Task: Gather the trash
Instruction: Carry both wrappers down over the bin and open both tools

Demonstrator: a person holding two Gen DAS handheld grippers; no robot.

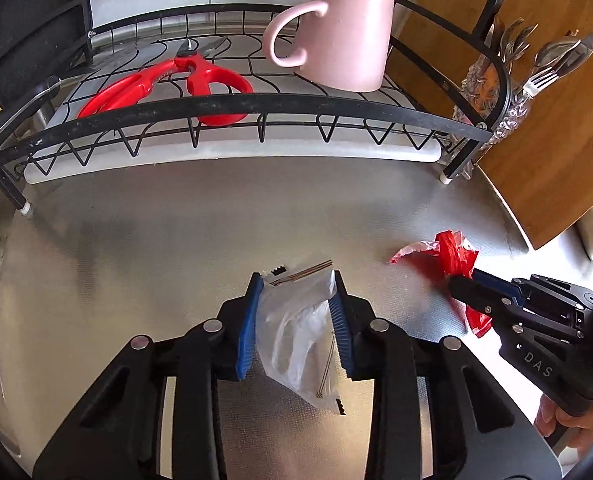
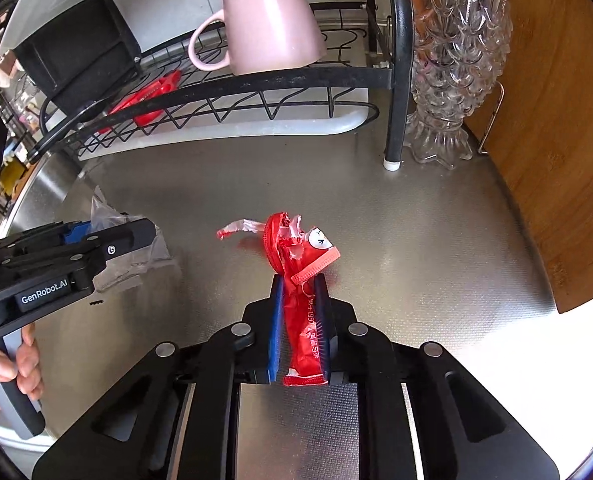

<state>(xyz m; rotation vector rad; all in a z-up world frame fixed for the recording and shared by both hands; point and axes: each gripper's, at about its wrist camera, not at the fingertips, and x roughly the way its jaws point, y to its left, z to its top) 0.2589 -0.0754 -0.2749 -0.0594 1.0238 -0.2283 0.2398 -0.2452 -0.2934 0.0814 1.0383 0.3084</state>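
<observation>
A crumpled clear plastic bag (image 1: 296, 332) lies on the steel counter between the blue pads of my left gripper (image 1: 298, 284), which is shut on it. The same bag (image 2: 108, 216) shows behind the left gripper (image 2: 136, 234) in the right wrist view. A torn red wrapper (image 2: 302, 280) with white print sits pinched between the blue pads of my right gripper (image 2: 300, 280), its torn end sticking out ahead. From the left wrist view the right gripper (image 1: 462, 280) comes in from the right, shut on the red wrapper (image 1: 452, 256).
A black wire dish rack (image 1: 232, 108) stands at the back with an upturned pink mug (image 1: 336, 36) and red scissors (image 1: 168, 84). A glass cutlery holder (image 2: 456, 60) and a wooden board (image 2: 556, 140) stand at the right. A hand (image 2: 4, 364) grips the left handle.
</observation>
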